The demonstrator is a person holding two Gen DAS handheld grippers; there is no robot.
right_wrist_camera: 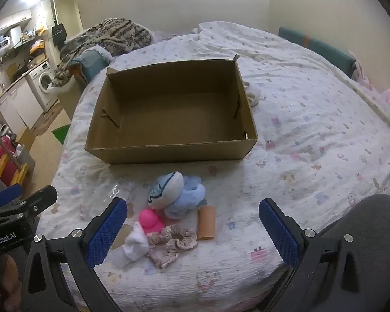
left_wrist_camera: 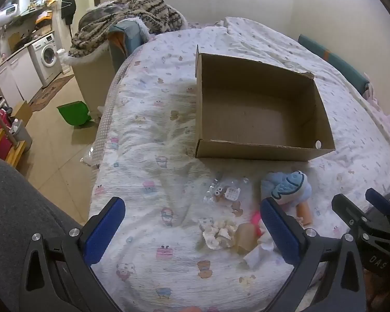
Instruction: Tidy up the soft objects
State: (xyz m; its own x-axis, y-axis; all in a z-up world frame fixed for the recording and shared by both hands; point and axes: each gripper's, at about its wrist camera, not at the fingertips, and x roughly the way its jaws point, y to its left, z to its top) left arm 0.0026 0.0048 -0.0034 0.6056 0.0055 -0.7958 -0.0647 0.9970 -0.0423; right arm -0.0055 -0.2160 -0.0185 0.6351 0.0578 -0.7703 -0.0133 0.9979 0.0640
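An open, empty cardboard box (left_wrist_camera: 262,109) (right_wrist_camera: 169,114) sits on the bed. In front of it lies a small pile: a blue fish plush (right_wrist_camera: 166,189) (left_wrist_camera: 288,184) on a blue fluffy scrunchie (right_wrist_camera: 192,192), a pink soft toy (right_wrist_camera: 150,219), a beige scrunchie (right_wrist_camera: 176,239), a white cloth (right_wrist_camera: 132,244), an orange tube (right_wrist_camera: 206,222) and a cream scrunchie (left_wrist_camera: 219,235). A clear packet (left_wrist_camera: 227,193) lies nearby. My left gripper (left_wrist_camera: 192,230) is open above the pile's left side. My right gripper (right_wrist_camera: 192,230) is open just above the pile, empty.
The bed (right_wrist_camera: 312,143) has a white patterned sheet. A knitted blanket (left_wrist_camera: 132,18) is heaped at its far left corner. A white fluffy item (right_wrist_camera: 253,93) lies behind the box. A washing machine (left_wrist_camera: 48,56), green dustpan (left_wrist_camera: 74,113) and floor clutter are at left.
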